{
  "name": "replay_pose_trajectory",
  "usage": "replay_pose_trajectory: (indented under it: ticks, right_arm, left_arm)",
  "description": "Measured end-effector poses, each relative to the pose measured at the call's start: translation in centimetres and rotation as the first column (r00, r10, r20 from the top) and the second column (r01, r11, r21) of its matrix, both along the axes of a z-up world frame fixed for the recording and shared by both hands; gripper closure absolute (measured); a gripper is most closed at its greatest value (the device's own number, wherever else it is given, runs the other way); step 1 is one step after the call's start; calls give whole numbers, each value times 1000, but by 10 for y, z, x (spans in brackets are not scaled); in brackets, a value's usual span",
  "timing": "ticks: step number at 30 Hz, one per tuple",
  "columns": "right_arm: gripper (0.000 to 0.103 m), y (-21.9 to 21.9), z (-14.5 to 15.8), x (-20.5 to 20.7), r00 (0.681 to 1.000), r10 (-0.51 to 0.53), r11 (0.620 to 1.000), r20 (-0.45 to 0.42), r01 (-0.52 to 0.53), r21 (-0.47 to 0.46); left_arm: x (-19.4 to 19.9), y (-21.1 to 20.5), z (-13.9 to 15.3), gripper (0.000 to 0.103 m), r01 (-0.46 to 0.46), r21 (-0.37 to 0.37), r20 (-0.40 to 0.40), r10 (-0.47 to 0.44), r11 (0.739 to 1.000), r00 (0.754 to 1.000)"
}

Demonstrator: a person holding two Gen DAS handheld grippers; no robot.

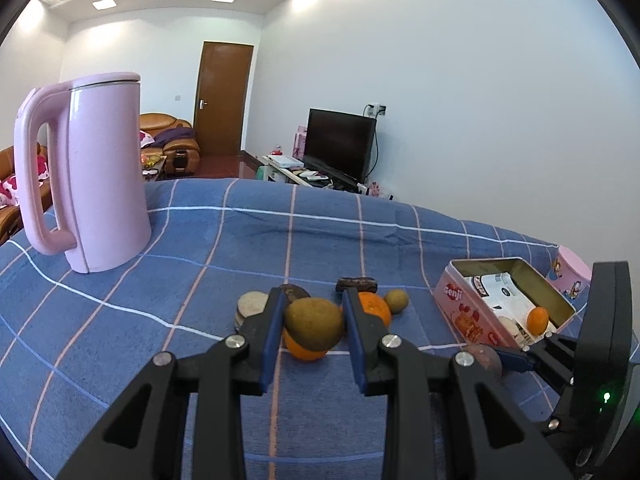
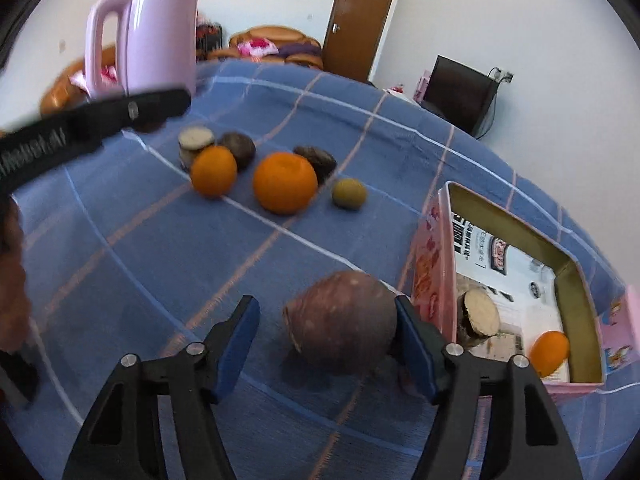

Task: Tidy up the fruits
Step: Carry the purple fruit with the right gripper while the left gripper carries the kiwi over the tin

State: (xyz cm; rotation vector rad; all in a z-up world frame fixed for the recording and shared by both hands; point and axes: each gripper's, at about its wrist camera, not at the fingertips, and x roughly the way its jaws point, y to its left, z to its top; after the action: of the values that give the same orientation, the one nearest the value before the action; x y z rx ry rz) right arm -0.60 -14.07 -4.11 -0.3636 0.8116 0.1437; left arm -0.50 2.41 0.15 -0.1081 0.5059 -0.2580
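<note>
Left tongs [image 1: 314, 322] are clamped on a greenish-brown fruit [image 1: 314, 324], centre of frame, raised over an orange [image 1: 304, 350]. Right tongs [image 2: 326, 334] are spread wide round a brown fruit [image 2: 342, 322] (right pad touching), lower centre, beside the pink tin [image 2: 430, 264].

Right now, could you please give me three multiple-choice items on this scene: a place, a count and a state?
1. One orange lies: A in the pink tin; B on the floor; C on a plate.
2. Oranges loose on the cloth: A one; B two; C four.
3. The right claw is: A shut on an orange; B open around the brown fruit; C out of view.

Answers: A, it sits in the tin's near corner; B, two lie side by side; B, one finger stands clear of the fruit.
</note>
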Motion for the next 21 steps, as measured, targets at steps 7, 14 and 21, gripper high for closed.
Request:
replay_pose_trajectory:
  ticks: [7, 14, 21]
  right_arm:
    - [51, -23, 25, -7, 997, -10, 980, 71, -5, 200]
    - [51, -62, 67, -18, 970, -72, 906, 231, -33, 422]
    - [51, -106, 77, -24, 933, -202, 902, 297, 60, 427]
  left_arm:
    - [0, 0, 0, 72, 4, -7, 4, -4, 1000, 1000]
    - [-2, -12, 2, 72, 10, -15, 6, -10, 1000, 1000]
    - [-3, -59, 10, 72, 85, -7, 22, -85, 996, 996]
